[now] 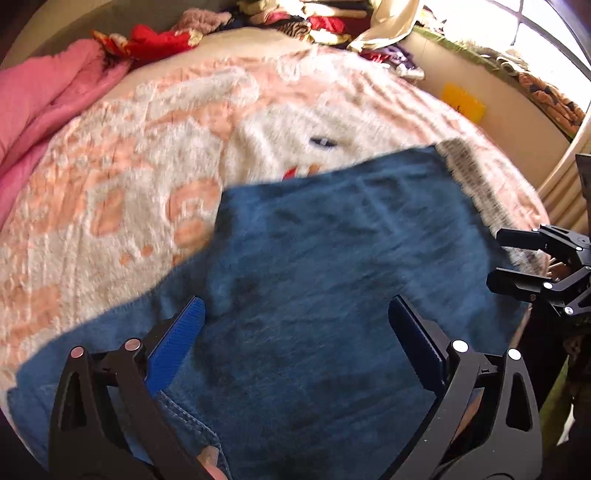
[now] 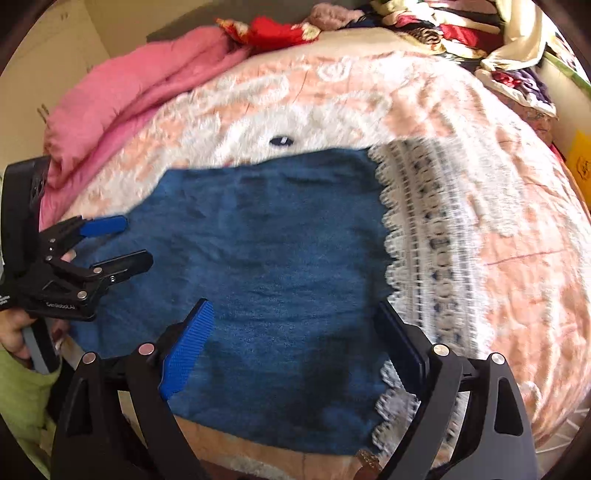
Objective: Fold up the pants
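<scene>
The blue pants (image 1: 314,266) lie flat on the pink-and-white blanket, with a white lace hem along their right side (image 2: 424,236); they also show in the right wrist view (image 2: 266,251). My left gripper (image 1: 295,332) is open and empty, hovering over the near left part of the pants; it also shows in the right wrist view (image 2: 125,243). My right gripper (image 2: 295,339) is open and empty over the near right part, beside the lace. It shows at the right edge of the left wrist view (image 1: 498,254).
The pink-and-white fleece blanket (image 1: 147,166) covers the bed. A pink quilt (image 2: 129,96) lies along the left. A pile of mixed clothes (image 1: 295,18) sits at the far end. A yellow item (image 1: 463,101) is on the wall to the right.
</scene>
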`<state>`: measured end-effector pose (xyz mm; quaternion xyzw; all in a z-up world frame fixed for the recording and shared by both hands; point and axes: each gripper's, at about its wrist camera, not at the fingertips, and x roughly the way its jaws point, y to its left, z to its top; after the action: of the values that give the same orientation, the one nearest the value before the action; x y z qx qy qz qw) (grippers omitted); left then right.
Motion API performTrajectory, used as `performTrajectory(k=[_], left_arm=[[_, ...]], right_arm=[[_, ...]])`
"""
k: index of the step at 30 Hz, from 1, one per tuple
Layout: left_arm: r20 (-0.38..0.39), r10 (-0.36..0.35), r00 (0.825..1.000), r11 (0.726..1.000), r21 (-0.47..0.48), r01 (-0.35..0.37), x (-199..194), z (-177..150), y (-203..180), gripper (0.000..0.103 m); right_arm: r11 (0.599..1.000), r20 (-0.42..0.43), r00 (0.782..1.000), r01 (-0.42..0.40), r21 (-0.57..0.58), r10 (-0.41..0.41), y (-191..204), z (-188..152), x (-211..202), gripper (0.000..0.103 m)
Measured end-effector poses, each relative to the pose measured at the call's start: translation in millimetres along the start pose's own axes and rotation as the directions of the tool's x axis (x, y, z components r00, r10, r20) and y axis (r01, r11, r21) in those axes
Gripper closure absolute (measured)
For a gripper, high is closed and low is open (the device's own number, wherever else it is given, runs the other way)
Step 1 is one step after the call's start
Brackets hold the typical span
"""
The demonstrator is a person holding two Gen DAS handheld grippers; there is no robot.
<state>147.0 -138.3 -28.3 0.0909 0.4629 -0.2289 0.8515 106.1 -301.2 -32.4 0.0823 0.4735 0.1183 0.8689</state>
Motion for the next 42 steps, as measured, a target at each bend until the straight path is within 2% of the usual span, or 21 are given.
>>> performTrajectory(k=[8,10,13,20,30,42], left_arm=[[0.074,-0.029,0.997,0.999,0.041,0.026,-29,26,-23,0.01],[0.084,-0.036,0.996,0.998,0.051,0.032,-33,32,-27,0.01],[0.096,-0.044,0.994,0.997,0.068,0.037,-40,39,-36,0.01],[0.106,-0.056,0.993,0.991,0.127,0.042,-42,55,-59,0.01],[0.071,-0.092,0.993,0.982,0.172,0.079,-26,75,-86,0.01],[-0.012,-0.11,0.994,0.969,0.221,0.11,25,84,-97,0.01]], right_arm=[[0.999,0.114,0.993,0.008,0.054,-0.014,-18,1,-52,0.014],[0.998,0.137,0.99,0.017,0.064,-0.025,-23,2,-62,0.009],[0.996,0.174,0.984,0.03,0.082,-0.044,-31,-1,-78,0.009],[0.991,0.212,0.974,0.05,0.124,-0.076,-49,-14,-101,0.009],[0.981,0.197,0.976,0.052,0.188,-0.089,-70,-34,-104,0.009],[0.979,0.083,0.997,-0.006,0.203,-0.011,-65,-42,-55,0.009]])
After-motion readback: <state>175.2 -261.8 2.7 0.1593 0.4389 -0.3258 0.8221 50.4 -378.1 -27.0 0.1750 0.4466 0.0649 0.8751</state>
